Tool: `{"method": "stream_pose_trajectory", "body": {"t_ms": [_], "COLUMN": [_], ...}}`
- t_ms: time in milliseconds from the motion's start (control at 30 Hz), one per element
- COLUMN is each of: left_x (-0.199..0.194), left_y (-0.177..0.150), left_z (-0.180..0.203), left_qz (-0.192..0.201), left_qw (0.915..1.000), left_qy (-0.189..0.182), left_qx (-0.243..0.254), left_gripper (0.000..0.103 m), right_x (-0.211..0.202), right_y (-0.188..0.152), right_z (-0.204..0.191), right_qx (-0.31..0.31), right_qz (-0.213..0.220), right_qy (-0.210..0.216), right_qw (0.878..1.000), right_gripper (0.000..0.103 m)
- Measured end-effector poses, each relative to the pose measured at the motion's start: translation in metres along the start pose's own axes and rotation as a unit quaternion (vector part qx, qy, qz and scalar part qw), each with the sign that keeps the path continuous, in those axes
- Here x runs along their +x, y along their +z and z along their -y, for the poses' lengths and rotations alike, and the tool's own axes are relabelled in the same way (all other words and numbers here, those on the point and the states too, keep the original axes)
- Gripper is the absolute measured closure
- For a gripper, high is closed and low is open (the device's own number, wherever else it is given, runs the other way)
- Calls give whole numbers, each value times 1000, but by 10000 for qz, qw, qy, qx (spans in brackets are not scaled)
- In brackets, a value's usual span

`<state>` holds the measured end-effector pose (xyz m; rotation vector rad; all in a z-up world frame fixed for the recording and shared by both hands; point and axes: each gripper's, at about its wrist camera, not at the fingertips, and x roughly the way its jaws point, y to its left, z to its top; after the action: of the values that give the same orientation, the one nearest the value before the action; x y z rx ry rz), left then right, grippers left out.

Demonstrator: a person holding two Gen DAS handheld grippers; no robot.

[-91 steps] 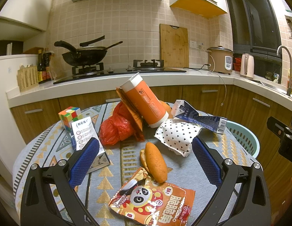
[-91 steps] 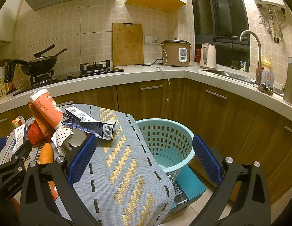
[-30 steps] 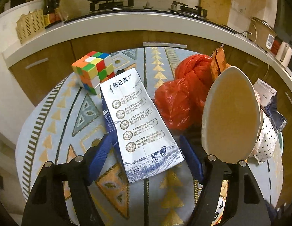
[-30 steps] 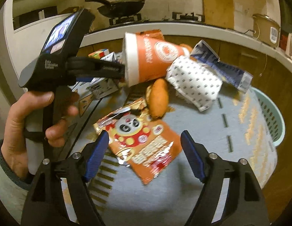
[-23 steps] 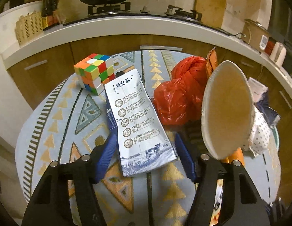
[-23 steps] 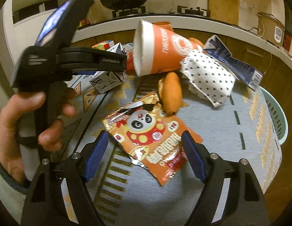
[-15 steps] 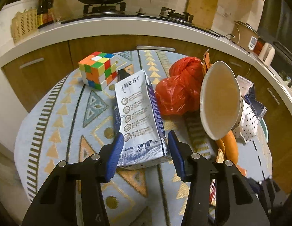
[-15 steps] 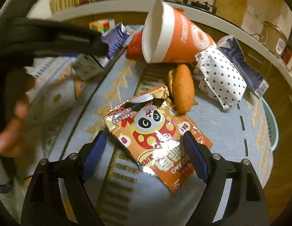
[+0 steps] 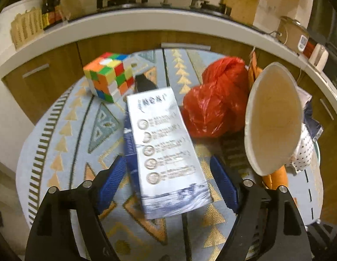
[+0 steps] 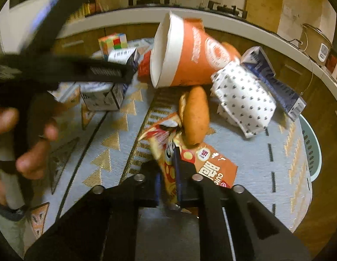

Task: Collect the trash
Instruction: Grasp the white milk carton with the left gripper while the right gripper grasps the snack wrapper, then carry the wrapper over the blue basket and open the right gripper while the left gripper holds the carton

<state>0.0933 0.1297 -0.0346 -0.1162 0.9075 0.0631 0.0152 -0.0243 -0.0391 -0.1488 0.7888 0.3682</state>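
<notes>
A white and blue milk carton lies flat on the patterned tablecloth, between the fingers of my left gripper. Its jaws are opening, and the pads stand just off the carton's sides. My right gripper is shut on the orange panda snack bag, whose near end is crumpled up between the pads. A bread roll lies just beyond the bag. Behind it lean an orange paper cup, a polka-dot wrapper and a dark blue carton. A red plastic bag sits right of the milk carton.
A colour cube stands at the table's far left. A teal laundry basket sits below the table's right edge. A person's hand holds the left gripper at the left of the right wrist view. Kitchen counter and cabinets curve behind.
My right gripper has closed on the snack bag, bunching its near end upward. My left gripper narrowed around the milk carton, turning it, then spread wider again.
</notes>
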Motion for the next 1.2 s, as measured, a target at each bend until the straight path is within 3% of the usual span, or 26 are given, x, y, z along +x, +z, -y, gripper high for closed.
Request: {"method": "stream_pose_trajectory", "body": {"t_ms": [67, 300, 667, 867, 1200], "left_x": [3, -8, -98, -121, -113], "left_y": [-1, -10, -28, -17, 5], "left_z": [2, -6, -3, 43, 180], "left_qz": [-33, 128, 1151, 1423, 1448], "left_qw": [10000, 9995, 9924, 9865, 9707], "left_qy": [60, 203, -364, -812, -1606], "left_qx": [-14, -183, -255, 62, 1048], "left_gripper": [26, 47, 47, 47, 47], "right_x": [-13, -56, -96, -123, -142], "right_y": [2, 9, 9, 16, 7], "right_z": [8, 30, 57, 92, 199], "right_qx": [43, 173, 598, 863, 1756], "right_qz": [227, 839, 1265, 1659, 1858], "right_qy": [120, 253, 415, 129, -662], "right_qw": [9997, 9960, 9893, 9823, 9645], "right_gripper": [98, 99, 99, 99, 99]}}
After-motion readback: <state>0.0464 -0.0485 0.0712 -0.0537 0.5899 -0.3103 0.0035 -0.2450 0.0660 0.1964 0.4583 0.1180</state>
